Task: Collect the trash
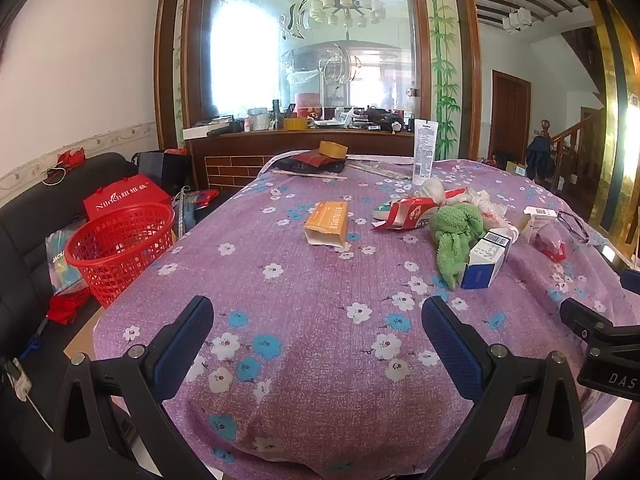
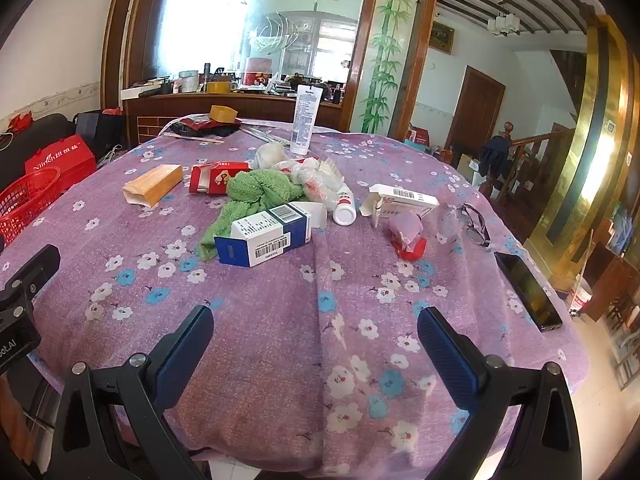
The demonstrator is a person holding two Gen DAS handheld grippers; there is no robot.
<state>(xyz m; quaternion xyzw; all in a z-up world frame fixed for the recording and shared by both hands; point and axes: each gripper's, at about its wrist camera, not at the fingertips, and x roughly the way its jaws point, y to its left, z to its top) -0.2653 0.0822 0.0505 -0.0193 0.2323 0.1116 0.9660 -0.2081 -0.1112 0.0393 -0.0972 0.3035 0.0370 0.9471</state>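
Fingers point(image 1: 192, 332) apart before "Nilrich" box point(image 1: 124, 196)

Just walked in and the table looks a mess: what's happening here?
A trash pickup that has not started. The left tongs and right tongs hover open and empty over the near edge of the purple floral tablecloth. Ahead lie an orange box, a torn red carton, a green cloth and a blue-and-white box. A red basket waits left of the table.
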